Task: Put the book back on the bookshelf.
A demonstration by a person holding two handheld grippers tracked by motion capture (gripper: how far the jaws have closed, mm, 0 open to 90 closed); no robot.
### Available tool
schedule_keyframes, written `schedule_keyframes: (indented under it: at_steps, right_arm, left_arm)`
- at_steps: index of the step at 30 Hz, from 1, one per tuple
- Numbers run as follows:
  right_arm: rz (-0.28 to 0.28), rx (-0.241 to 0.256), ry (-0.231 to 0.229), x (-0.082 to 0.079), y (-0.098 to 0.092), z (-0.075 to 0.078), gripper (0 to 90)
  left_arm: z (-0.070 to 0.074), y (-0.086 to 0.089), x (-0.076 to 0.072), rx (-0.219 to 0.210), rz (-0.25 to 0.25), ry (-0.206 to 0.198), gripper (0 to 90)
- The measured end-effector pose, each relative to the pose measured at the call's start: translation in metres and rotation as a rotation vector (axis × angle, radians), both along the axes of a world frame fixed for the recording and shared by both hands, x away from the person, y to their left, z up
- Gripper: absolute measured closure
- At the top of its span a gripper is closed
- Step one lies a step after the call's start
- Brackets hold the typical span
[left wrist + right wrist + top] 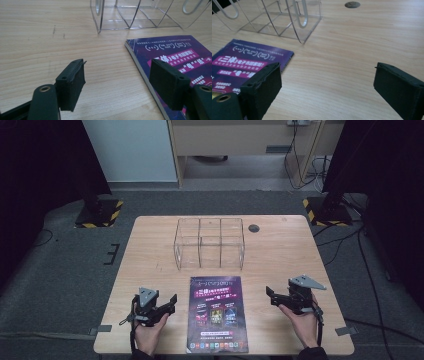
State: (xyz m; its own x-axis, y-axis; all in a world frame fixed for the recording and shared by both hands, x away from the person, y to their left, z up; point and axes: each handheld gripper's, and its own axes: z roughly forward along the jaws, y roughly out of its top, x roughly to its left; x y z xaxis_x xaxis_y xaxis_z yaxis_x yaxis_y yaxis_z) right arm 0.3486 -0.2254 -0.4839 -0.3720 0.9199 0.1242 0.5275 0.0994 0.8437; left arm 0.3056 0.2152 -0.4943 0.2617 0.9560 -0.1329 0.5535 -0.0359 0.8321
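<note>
Booklet (217, 314), purple-covered with printed lettering, lies flat on the table (150, 250), just in front of the clear acrylic organizer (210, 242) with its three compartments. Left claw (170, 304) rests on the table to the left of the booklet and right claw (272, 295) to its right, each a little apart from its edge, each with its jaws spread wide and empty. In the left gripper view the booklet's stacked page edge (140, 67) shows clearly beside the right-hand jaw. The likely step is picking the booklet up to stand it in the organizer. To do this well, slide one jaw low under a long edge so all the pages are caught, pinch near the middle of that edge, and let the other claw steady the opposite side so the cover does not fan or droop.
</note>
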Motion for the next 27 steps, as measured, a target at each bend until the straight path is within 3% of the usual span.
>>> schedule_keyframes:
  at_steps: [15,16,21,27]
  right_arm:
    - [0.065,-0.006,-0.026,0.007,0.034,0.019,8.9]
    - [0.067,0.019,-0.034,0.006,0.038,0.022,9.7]
    - [0.067,0.026,-0.036,0.004,0.047,0.018,11.2]
    - [0.128,0.014,-0.009,-0.002,0.057,0.01,11.1]
  left_arm:
    - [0.009,-0.008,0.006,-0.027,-0.022,-0.005,29.6]
    - [0.009,-0.009,0.006,-0.028,-0.021,-0.002,30.1]
    - [0.006,-0.018,0.007,-0.026,-0.041,0.011,30.9]
    - [-0.001,-0.029,0.005,-0.013,-0.072,0.028,32.2]
